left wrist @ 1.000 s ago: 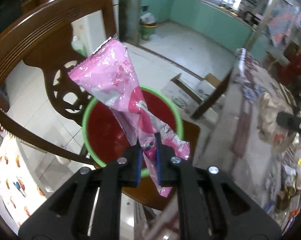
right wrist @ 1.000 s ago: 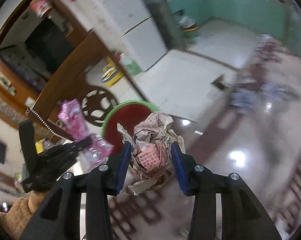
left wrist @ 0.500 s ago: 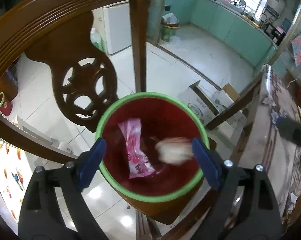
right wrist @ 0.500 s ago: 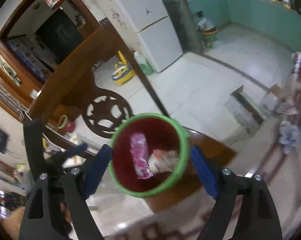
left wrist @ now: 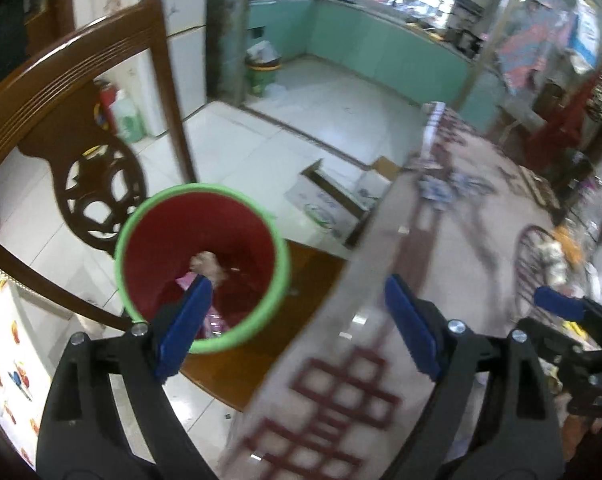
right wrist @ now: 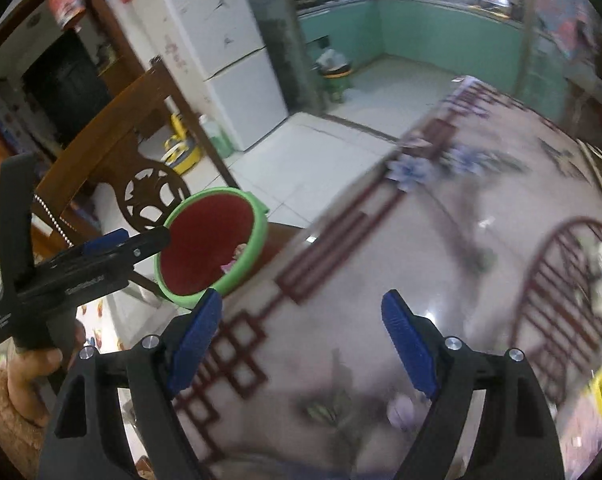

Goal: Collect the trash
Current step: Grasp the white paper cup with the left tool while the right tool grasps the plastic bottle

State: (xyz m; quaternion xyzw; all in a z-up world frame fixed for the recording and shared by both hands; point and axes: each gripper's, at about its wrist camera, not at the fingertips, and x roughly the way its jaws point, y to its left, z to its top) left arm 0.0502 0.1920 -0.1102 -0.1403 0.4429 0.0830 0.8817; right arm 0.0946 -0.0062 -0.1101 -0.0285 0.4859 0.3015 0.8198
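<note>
Looking down past our left gripper (left wrist: 297,320), we find its blue fingers (left wrist: 185,326) spread wide with nothing between them, where a second ago they were pinching a pink wrapper above the bin. Our right gripper (right wrist: 301,340) is the same: fingers far apart and empty, whereas a second ago it carried a crumpled paper wad. Both pieces now lie inside the red bin with the green rim (left wrist: 141,224), which stands on the wooden chair (left wrist: 81,80) just beside the table edge; the paper wad (left wrist: 207,264) rests low against the inner wall and the pink wrapper (left wrist: 185,280) shows only as a sliver beside it, partly hidden by our left finger. In the right wrist view only a small pink scrap (right wrist: 233,262) is visible over the bin's near rim. Half a second ago both cameras looked straight into the bin; now both have swung out over the glossy patterned tabletop (right wrist: 381,248), which is blurred with motion. We judge this load delivered and the pair of us heading for more. Something cluttered lies at the far right of the table (left wrist: 553,256), too smeared to identify, and it is probably our next target.
</note>
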